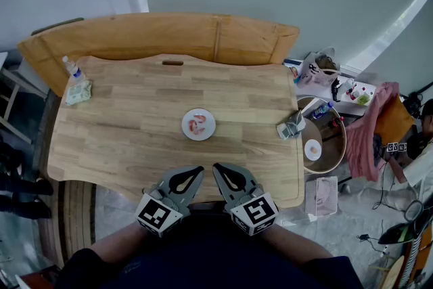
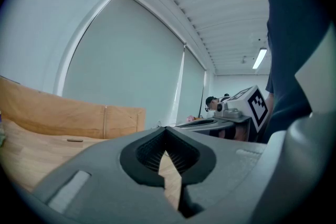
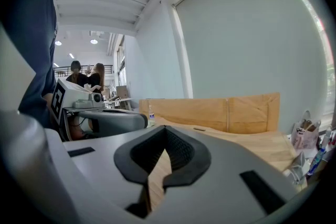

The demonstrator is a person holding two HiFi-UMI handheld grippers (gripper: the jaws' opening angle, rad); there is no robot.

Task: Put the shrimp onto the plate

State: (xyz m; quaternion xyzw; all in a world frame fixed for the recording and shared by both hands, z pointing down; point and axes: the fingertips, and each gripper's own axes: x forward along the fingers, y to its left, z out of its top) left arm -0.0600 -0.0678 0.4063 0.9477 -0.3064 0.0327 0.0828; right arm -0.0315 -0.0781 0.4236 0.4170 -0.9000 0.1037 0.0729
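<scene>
Two closed, empty: left tool (image 1: 199, 171), right tool (image 1: 216, 167)

One counter (image 1: 135, 125), pale wood.
One plate (image 1: 185, 126), white, round.
Two shrimp (image 1: 195, 124) on plate, as far as small view allows.
Two tongs: left tongs (image 1: 198, 170), right tongs (image 1: 217, 167).
Two marker cubes, one per tongs: left cube (image 1: 157, 214), right cube (image 1: 254, 212).
One bottle (image 1: 70, 67), far left corner of counter.
One crumpled green-white pack (image 1: 78, 92), just beside bottle.
One grey item (image 1: 291, 126), right edge of counter, kind unclear.
One wooden board (image 1: 169, 37) behind counter, two joined sections.
</scene>
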